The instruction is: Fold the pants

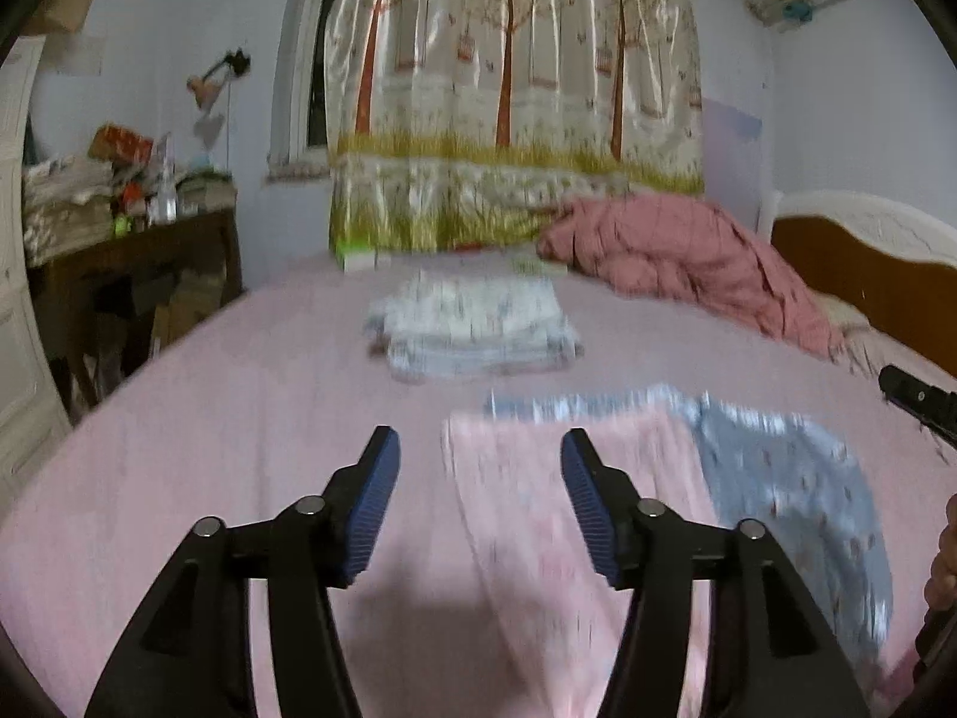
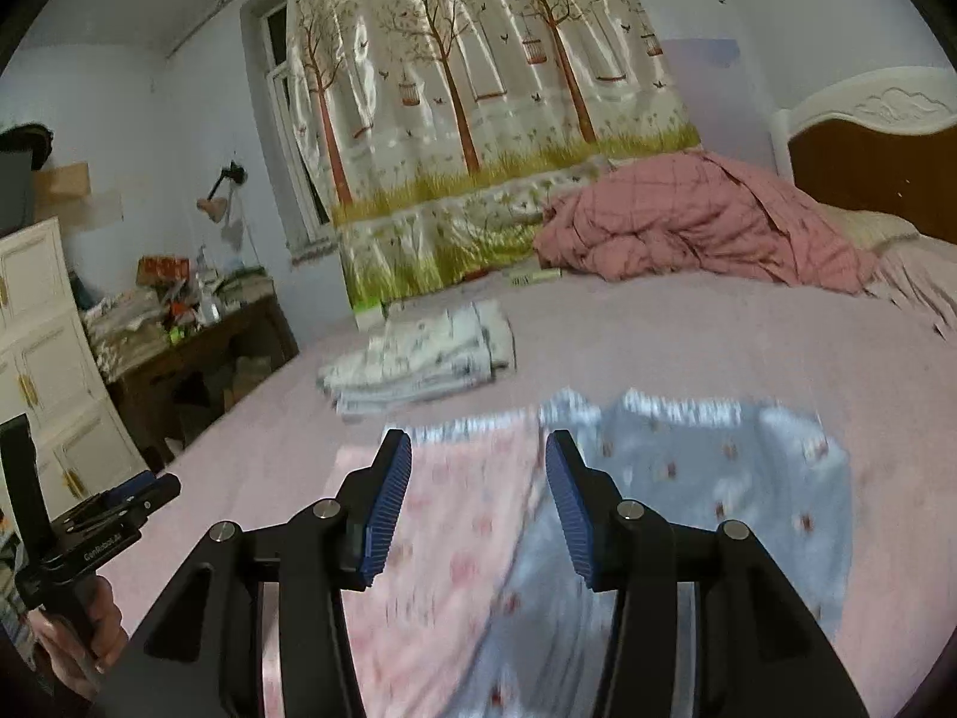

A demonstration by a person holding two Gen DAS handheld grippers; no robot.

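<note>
1. Right, both grippers hang above the bed (image 1: 179,419), and neither one carries anything.
2. Left gripper (image 1: 480,449): jaws apart, blue pads bare, only sheet and cloth far below the gap.
3. Right gripper (image 2: 478,449): same story, jaws apart, nothing pinched between the pads.
4. Pants (image 2: 598,508) lie flat on the pink sheet just ahead of both grippers, near the front edge of the bed.
5. Pink side shows on the left half, blue-grey printed side on the right, so the cloth looks doubled over itself at least once; blur hides the exact edges.
6. My read: one fold is down and the cloth has been let go, since no pad touches it.
7. What seems left: another fold or two to bring it to a compact packet, then perhaps a move up the bed.
8. Stack (image 2: 418,359) of pale printed clothes sits further back, well apart from the pants, and it looks like the finished pile.
9. Quilt (image 2: 700,221) is bunched at the far right by the headboard (image 2: 867,113), clear of the work area.
10. Judged overall, roughly midway through this pair, with the tidy final shape not yet there.
</note>
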